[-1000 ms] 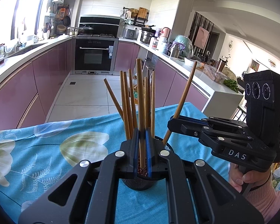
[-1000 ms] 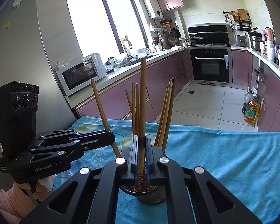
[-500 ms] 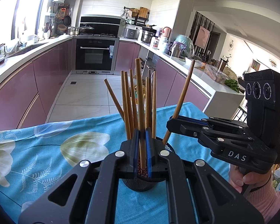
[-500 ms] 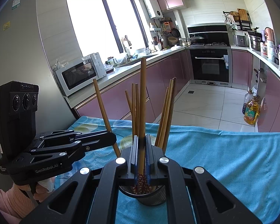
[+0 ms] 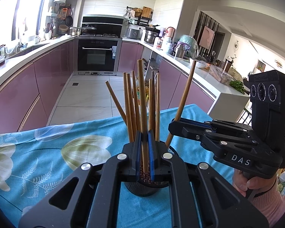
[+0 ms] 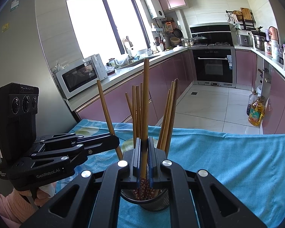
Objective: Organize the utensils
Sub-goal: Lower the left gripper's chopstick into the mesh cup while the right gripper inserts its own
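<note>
Left wrist view: left gripper [image 5: 144, 152] clamped on one wooden chopstick [image 5: 142, 102], blue pads [image 5: 137, 148] pressed against its sides, stick upright with lower end inside black mesh holder [image 5: 142, 189]. Holder standing on blue floral tablecloth [image 5: 47, 152], more chopsticks [image 5: 130, 106] upright in it, fanned slightly. Right gripper [image 5: 172, 125] seen at right, pinching a second chopstick [image 5: 186, 95] that tilts right, lower end toward holder rim. Hand [image 5: 245, 182] in pink sleeve under that gripper's handle.

Right wrist view: right gripper [image 6: 144, 159] closed on tall chopstick [image 6: 145, 102], patterned lower end down in mesh holder [image 6: 152, 199]. Left gripper [image 6: 115, 142] at left, gripping leaning chopstick [image 6: 104, 106]. Yellow oil bottle [image 6: 256, 114] on kitchen floor, well apart from table.
</note>
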Demonstrator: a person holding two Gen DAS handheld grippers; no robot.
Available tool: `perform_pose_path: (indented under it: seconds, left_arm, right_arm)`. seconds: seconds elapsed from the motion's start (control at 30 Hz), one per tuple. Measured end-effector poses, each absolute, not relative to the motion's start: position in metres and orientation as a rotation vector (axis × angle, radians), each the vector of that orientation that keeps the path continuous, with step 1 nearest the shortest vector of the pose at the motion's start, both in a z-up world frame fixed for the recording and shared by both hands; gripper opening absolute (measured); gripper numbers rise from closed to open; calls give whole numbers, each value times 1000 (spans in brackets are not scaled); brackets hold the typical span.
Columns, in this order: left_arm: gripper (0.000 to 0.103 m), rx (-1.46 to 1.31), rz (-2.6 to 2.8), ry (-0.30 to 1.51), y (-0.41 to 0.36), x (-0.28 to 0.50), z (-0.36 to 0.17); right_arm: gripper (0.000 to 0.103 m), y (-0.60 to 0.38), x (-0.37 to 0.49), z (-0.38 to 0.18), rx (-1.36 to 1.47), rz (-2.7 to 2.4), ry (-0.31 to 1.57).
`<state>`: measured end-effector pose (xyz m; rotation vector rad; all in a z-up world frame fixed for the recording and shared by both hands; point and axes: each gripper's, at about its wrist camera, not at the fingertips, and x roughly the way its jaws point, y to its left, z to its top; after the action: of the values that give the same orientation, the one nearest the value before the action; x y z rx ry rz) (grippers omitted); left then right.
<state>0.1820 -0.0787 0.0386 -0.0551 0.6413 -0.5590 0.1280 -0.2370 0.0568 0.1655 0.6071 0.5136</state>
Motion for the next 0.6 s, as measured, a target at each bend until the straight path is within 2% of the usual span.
perform_pose_path:
  seconds: [0.6]
  left_arm:
    - [8, -58, -549, 650, -66, 185, 27]
  right_arm:
    - [6, -236, 135, 55, 170, 512, 612]
